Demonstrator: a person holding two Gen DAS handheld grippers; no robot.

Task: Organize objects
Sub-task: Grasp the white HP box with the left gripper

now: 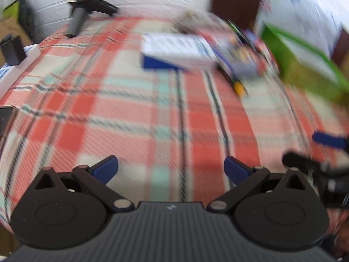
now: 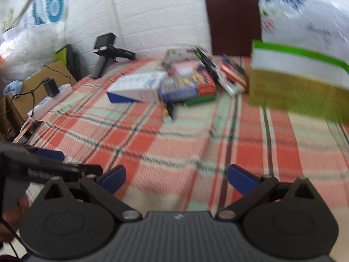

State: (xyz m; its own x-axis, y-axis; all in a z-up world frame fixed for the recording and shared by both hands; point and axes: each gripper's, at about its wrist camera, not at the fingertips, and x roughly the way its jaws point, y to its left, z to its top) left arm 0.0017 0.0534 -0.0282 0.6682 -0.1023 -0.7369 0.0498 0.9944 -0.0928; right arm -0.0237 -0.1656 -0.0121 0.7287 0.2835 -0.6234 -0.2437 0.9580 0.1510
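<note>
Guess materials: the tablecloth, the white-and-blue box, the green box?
Tablecloth: looks like woven fabric, matte, with a red, cream and teal plaid and a visible weave texture. White-and-blue box: probably printed cardboard, with crisp folded edges and flat faces. Green box: likely cardboard too, with flat printed panels, though blur hides its finish.

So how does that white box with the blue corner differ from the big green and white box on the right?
The white box with the blue corner is low and lies flat; the green and white box stands taller and looks bulkier. The white one sits mid-table beside a pile of colourful packets; the green one sits apart, at the right. Both rest on the checked tablecloth, and neither gripper touches them.
</note>
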